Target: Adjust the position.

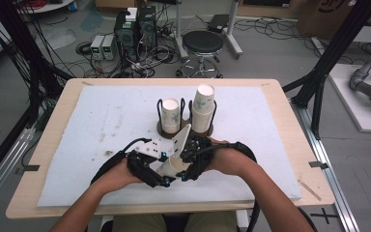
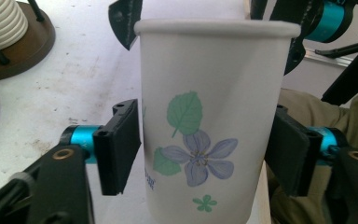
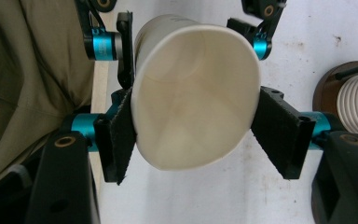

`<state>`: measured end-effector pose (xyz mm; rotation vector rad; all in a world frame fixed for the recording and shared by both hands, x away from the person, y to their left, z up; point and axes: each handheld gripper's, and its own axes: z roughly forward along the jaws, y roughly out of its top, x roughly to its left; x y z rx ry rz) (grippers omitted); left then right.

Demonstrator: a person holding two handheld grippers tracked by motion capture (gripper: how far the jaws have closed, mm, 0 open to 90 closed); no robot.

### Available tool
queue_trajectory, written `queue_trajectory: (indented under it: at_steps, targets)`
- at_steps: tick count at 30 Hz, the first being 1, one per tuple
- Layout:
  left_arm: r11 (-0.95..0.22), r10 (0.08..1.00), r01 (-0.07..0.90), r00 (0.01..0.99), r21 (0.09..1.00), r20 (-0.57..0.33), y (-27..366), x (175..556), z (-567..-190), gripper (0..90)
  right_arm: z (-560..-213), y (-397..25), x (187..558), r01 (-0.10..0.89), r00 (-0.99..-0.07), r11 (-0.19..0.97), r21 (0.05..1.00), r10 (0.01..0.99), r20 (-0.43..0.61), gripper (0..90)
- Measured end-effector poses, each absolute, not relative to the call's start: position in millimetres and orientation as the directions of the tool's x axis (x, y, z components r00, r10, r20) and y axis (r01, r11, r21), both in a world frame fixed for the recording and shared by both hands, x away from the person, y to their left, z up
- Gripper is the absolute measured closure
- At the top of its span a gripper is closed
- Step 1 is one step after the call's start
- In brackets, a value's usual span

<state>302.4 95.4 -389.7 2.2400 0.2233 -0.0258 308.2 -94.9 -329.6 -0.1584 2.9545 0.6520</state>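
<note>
Two forearms came in from the near edge of the table (image 1: 38, 159) and met in the middle, with the hands close together over the white mat (image 1: 101, 121). The left hand (image 1: 118, 176) held the left gripper (image 1: 157, 166), and the right hand (image 1: 227, 159) held the right gripper (image 1: 186, 162). Both grippers pointed in at each other. Between them was one paper cup (image 1: 174, 164), near the front middle of the mat and just in front of the holder. It had a blue flower and green leaves on its side. In the left gripper view, the cup (image 2: 209, 126) sat between the two black jaws, with both pads pressed on its sides. In the right gripper view, the open mouth of the cup (image 3: 193, 98) faced the camera, and the jaws squeezed its rim so it looked a bit squashed. So one cup was gripped by two grippers. Farther back stood one brown cup holder (image 1: 186, 129) with black wire posts. It had two stacks of cups: a short stack (image 1: 170, 115) on the left and a taller stack (image 1: 204, 107) on the right. Beyond the table, one black stool (image 1: 203, 48) stood on the floor.
</note>
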Motion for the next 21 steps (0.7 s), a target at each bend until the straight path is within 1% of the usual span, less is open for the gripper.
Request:
queue_trajectory:
  at_steps: [3,14,19,20,21]
  targets:
    - [-0.616,0.142,0.165,0.985,0.770,-0.098,94.8,302.4,-390.0,36.1,-329.1,-94.5,307.7,-0.125,-0.988,0.904,0.409,-0.078,-0.131,34.4]
    - [-0.618,0.140,0.167,0.985,0.768,-0.102,94.5,302.7,-390.9,36.9,-330.4,-94.6,309.3,-0.119,-0.990,0.898,0.425,-0.077,-0.114,34.2]
    - [-0.602,0.152,0.174,0.983,0.779,-0.102,96.6,303.9,-390.1,35.4,-331.0,-97.0,311.1,-0.085,-0.994,0.884,0.460,-0.044,-0.100,30.5]
    - [-0.583,0.175,0.194,0.978,0.789,-0.111,99.9,305.4,-391.4,34.9,-329.2,-100.2,312.5,-0.062,-0.995,0.862,0.503,-0.013,-0.100,28.3]
    - [-0.583,0.175,0.194,0.978,0.789,-0.111,99.9,305.4,-391.4,34.6,-329.2,-100.2,312.5,-0.062,-0.995,0.862,0.503,-0.013,-0.100,28.3]
